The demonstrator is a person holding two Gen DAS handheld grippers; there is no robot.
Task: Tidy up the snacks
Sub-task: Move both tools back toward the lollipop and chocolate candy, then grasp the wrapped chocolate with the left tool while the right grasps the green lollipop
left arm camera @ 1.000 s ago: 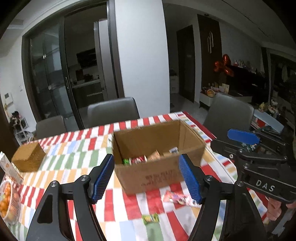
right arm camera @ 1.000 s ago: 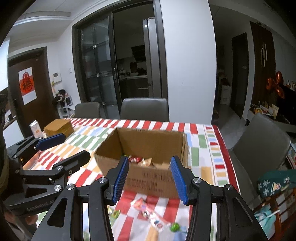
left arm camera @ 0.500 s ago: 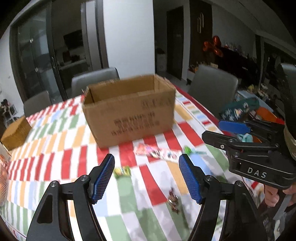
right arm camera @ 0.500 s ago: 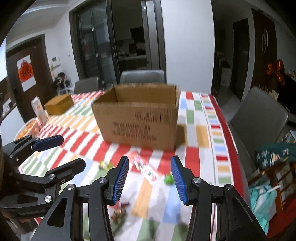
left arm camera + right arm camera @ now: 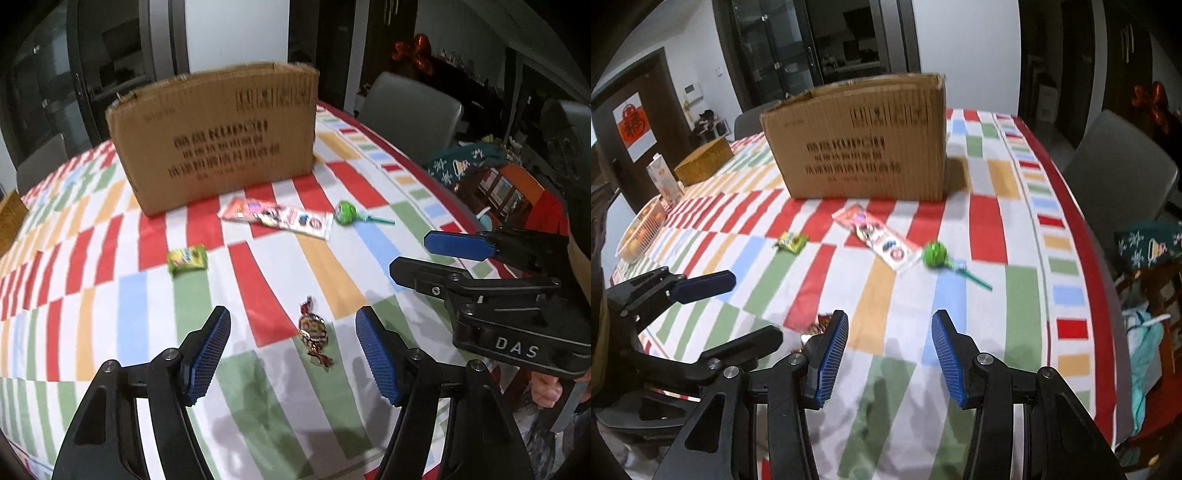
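Observation:
A brown cardboard box [image 5: 218,136] [image 5: 864,144] stands on the striped tablecloth, its inside hidden from here. In front of it lie a long red-and-white snack packet [image 5: 277,219] [image 5: 879,236], a green lollipop [image 5: 346,213] [image 5: 934,254] and a small green packet [image 5: 186,257] [image 5: 792,242]. A red-gold wrapped candy [image 5: 313,330] lies between the jaws of my left gripper [image 5: 292,317]; they are closing and the pads do not touch it. My right gripper [image 5: 890,321] hovers open over bare cloth just right of it, short of the lollipop.
The table's red-bordered right edge [image 5: 1097,295] is close, with a grey chair [image 5: 1119,173] and a teal bag [image 5: 1148,243] beyond. At far left are a wicker box [image 5: 703,160], a carton [image 5: 663,181] and a basket of oranges [image 5: 639,232].
Both grippers have dropped toward the table and tipped downward. The box, seen from above before, now shows only its side. The wrapped candy has come between the left jaws.

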